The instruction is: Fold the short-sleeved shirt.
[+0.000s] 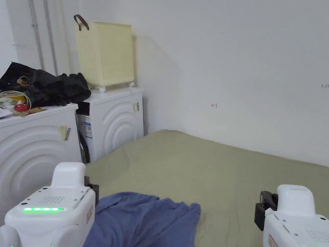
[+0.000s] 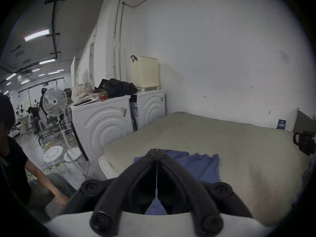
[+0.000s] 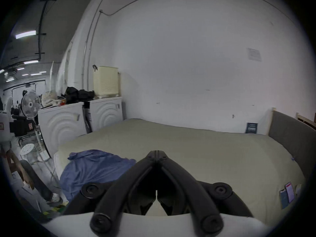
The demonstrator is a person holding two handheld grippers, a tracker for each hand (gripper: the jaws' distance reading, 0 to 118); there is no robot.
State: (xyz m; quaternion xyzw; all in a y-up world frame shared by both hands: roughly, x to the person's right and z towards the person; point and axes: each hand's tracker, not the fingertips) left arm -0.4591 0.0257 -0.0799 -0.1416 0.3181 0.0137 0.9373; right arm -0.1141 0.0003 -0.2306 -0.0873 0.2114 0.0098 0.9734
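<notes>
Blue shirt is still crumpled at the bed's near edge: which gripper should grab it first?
Left. The left gripper, shut and empty, hangs directly over the blue shirt; the right gripper is over bare bed, off to the side.

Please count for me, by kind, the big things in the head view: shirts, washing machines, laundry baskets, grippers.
blue shirt: 1
washing machines: 2
laundry basket: 1
grippers, left gripper and right gripper: 2
Total: 6

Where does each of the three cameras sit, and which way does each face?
Head view: on the person's head, looking down over the bed; left gripper and right gripper show.
Left gripper view: on that gripper, facing the blue shirt; jaws closed.
Right gripper view: likewise; jaws closed.
Shared: shirt, bed, cream hamper.
</notes>
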